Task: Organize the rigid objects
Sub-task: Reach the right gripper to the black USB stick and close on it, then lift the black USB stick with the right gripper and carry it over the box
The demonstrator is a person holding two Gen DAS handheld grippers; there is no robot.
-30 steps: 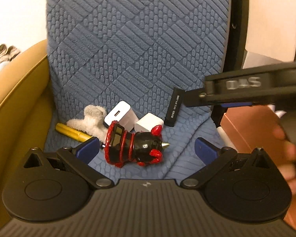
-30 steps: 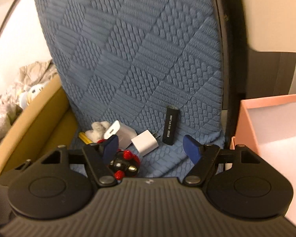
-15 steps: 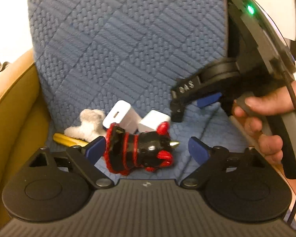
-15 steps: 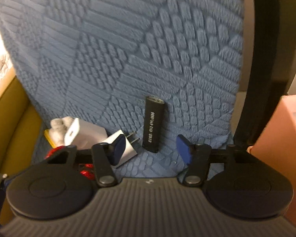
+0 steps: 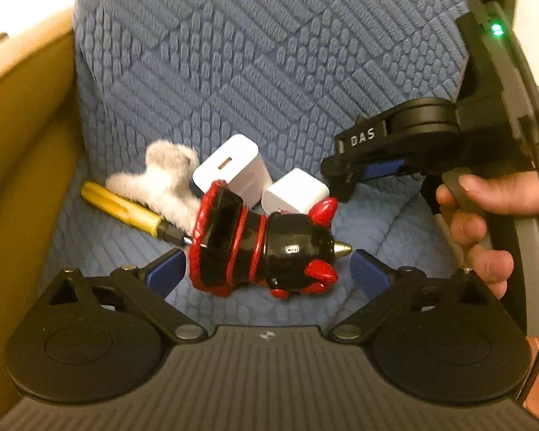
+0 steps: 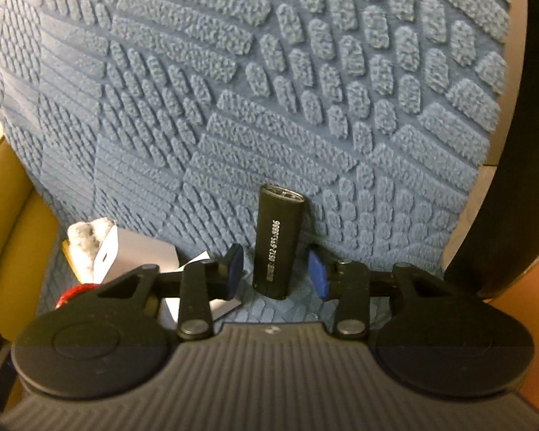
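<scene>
The blue cushion (image 6: 305, 72), a quilted fabric with raised ribbed and pebbled squares, is filling far more of the right wrist view than half a second ago, and the pink box seen then at 3 o'clock is showing only as a sliver.

The left gripper (image 5: 266, 269) is sitting with its jaws spread wide on either side of the black and red figurine (image 5: 269, 248). The gap looks no narrower than before, and the blue pads are standing just beside the figurine's ends; contact cannot be confirmed. The figurine is glossy, ringed with red ridges, lying on its side on the cushion, long axis running 9 to 3 o'clock, brass tip at 3 o'clock.

The right gripper (image 6: 275, 274) is standing closer to the black cylinder (image 6: 276, 244) than before, jaws open and flanking its lower end without touching. The cylinder is matte and smooth with white print, propped against the cushion back, long axis running 6 to 12 o'clock, open end at 12.

Behind the figurine, two white chargers are lying side by side: the larger charger (image 5: 233, 168) and the smaller charger (image 5: 294, 192), both smooth rounded blocks. At 10 o'clock, a fluffy grey toy (image 5: 161, 179) is overlapping a yellow pen (image 5: 122, 204).
</scene>
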